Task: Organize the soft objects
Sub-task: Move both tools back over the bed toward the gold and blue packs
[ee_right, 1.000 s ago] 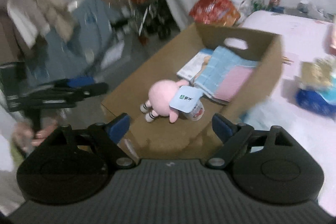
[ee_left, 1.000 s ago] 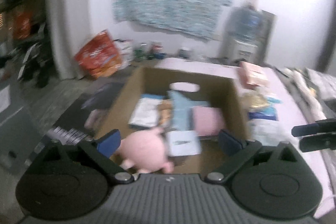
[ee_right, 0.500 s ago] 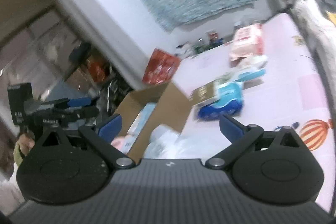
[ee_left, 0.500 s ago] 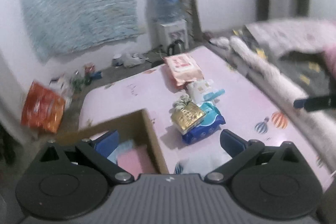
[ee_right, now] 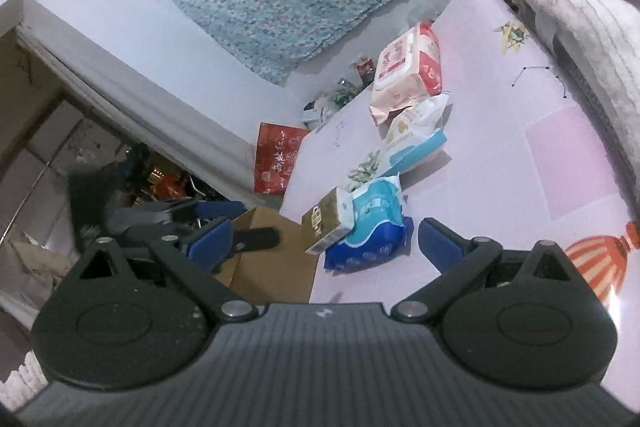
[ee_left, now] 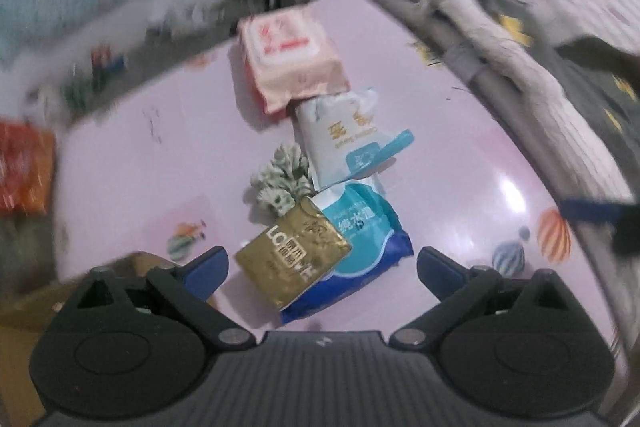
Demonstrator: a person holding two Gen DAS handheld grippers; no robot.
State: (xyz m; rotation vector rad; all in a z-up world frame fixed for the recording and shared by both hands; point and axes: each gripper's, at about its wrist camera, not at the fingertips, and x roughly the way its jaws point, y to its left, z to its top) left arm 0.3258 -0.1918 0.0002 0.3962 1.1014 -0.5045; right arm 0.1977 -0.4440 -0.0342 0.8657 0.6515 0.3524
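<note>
A gold tissue pack (ee_left: 292,259) lies atop a blue wet-wipe pack (ee_left: 360,247) on the pink bed sheet (ee_left: 460,147), at the near end of a row with a white-and-blue pack (ee_left: 344,143) and a pink wipe pack (ee_left: 292,63). The row lies close to the cardboard box (ee_right: 276,267) at the bed's edge, probably for short transfers into it. The left gripper (ee_left: 322,267) hangs over the gold pack, fingers released and empty. The right gripper (ee_right: 324,239) has just been opening, with nothing grasped. A blurred greenish bundle (ee_left: 282,183), perhaps cloth, sits beside the packs.
</note>
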